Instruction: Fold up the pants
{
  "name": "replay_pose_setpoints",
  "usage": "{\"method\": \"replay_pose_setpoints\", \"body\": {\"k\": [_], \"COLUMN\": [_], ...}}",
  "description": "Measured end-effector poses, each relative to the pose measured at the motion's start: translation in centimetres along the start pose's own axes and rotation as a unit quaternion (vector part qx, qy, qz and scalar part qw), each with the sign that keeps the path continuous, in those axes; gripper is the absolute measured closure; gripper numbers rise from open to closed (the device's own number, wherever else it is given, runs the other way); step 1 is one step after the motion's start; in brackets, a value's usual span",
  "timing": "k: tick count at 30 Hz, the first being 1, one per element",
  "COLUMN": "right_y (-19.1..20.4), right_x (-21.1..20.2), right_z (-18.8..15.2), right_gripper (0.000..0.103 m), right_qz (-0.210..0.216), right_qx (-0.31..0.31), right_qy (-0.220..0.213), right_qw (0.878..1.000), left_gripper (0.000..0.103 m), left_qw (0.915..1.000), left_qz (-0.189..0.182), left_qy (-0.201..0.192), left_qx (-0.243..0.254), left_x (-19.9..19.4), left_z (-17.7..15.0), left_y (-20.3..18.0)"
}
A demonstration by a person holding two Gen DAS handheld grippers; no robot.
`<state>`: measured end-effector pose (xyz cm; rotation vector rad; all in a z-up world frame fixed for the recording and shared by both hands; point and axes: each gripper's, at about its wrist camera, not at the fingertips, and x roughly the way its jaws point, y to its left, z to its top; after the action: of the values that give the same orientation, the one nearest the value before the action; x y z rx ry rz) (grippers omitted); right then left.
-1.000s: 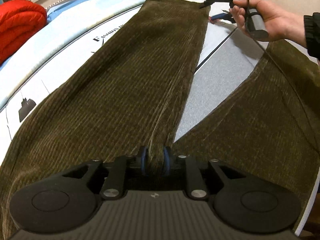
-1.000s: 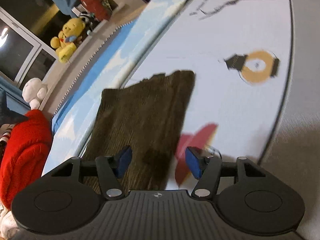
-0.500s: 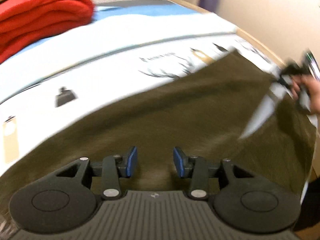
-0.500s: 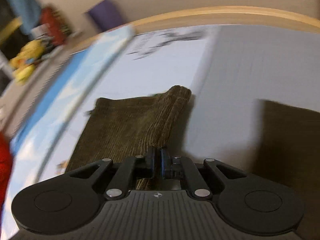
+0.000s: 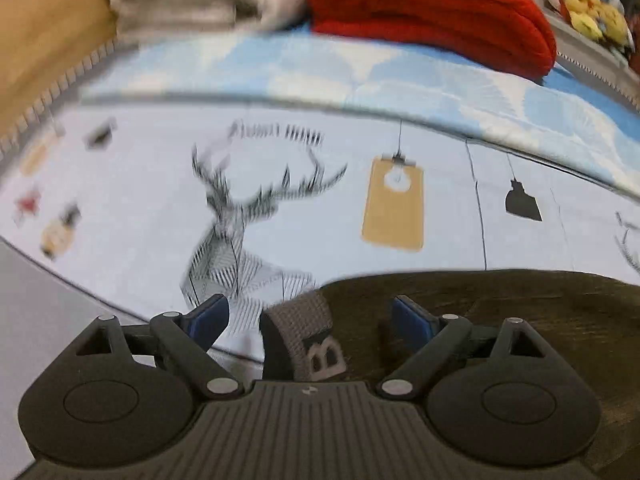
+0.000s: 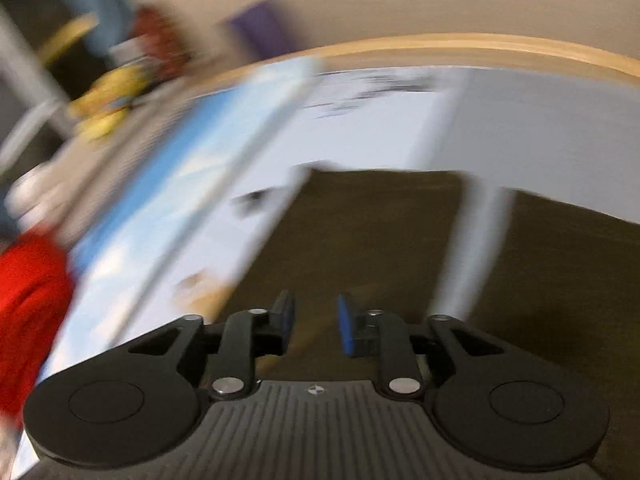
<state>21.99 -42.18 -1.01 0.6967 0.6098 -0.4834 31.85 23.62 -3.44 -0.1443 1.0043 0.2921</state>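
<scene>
- Left gripper (image 5: 308, 316): black plastic body, ribbed grey plate at the middle with a small round mark on its top edge.
- Two big round black discs at the sides, each with a shallow circle pressed in.
- Two angled black link arms, each with a silver screw at the base and a smaller one further out.
- Blue pads on the fingers (image 5: 408, 318).
- Right gripper (image 6: 314, 326): same black build, same ribbed plate and mark, same silver screws.
- Blue pads too, brighter on one finger.
</scene>
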Motion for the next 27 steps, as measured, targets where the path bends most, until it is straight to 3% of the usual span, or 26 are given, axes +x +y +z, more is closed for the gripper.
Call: {"method": "replay_pose_setpoints", "body": {"k": [4,5,6,7,9,12,14,15,17,18,19,20,23,27], "right_y": [4.6,5.1,5.4,5.7,5.8,5.2,4.5,3.8,2.5,2.1,1.5,1.1,0.0,-1.1], "right_x": [-2.6,-3.0,-3.7,-4.2,-5.6,-8.0,-9.4,-10.2,-11.4,-11.6,-12.2,-12.6,-13.3,-14.2], "right_z": [-1.1,-1.3,-1.5,-1.7,-1.8,-2.3,-2.7,-3.1,-3.8,-4.3,-4.7,-5.2,-5.8,-6.4], "right_gripper": [0.073,0.073,0.072,0.072,0.071,0.071,0.071,0.071,0.068,0.068,0.066,0.065,0.064,0.062], "right_qz": [0.058,0.069,0.081,0.088,0.095,0.095,0.085,0.082,0.077,0.073,0.067,0.063,0.068,0.074], "right_qx": [-0.122,-0.136,-0.149,-0.157,-0.170,-0.194,-0.216,-0.225,-0.239,-0.244,-0.250,-0.255,-0.261,-0.272], "right_qy": [-0.018,-0.017,-0.012,-0.006,0.002,-0.001,-0.006,-0.008,-0.006,-0.005,-0.003,0.000,0.008,0.001], "right_qw": [0.991,0.988,0.986,0.984,0.981,0.976,0.973,0.971,0.968,0.967,0.966,0.965,0.963,0.959], "left_gripper": [0.015,0.021,0.045,0.058,0.067,0.067,0.063,0.055,0.053,0.048,0.035,0.032,0.031,0.031], "left_qw": [0.9981,0.9981,0.9976,0.9956,0.9944,0.9965,0.9965,0.9970,0.9987,0.9988,0.9981,0.9970,0.9953,0.9975], "left_qz": [-0.051,-0.055,-0.066,-0.091,-0.102,-0.054,-0.036,-0.038,-0.032,-0.012,0.004,0.013,-0.024,-0.056], "left_qy": [0.032,0.027,0.023,0.022,0.007,-0.050,-0.054,-0.040,-0.022,-0.038,-0.055,-0.067,-0.057,-0.033], "left_qx": [-0.017,-0.012,-0.008,-0.011,-0.026,-0.038,-0.052,-0.054,-0.034,-0.027,-0.028,-0.038,-0.074,-0.028], "left_x": [2.5,3.0,3.3,3.6,3.5,1.2,0.2,0.0,-1.4,-2.9,-4.5,-6.1,-10.7,-14.2], "left_z": [-1.5,-1.9,-2.2,-2.3,-2.3,-1.8,-1.7,-1.7,-1.7,-1.7,-1.9,-2.0,-3.3,-8.1], "left_y": [2.0,2.3,2.7,3.4,4.4,5.5,6.2,6.3,6.4,6.6,7.0,7.5,9.5,9.5]}}
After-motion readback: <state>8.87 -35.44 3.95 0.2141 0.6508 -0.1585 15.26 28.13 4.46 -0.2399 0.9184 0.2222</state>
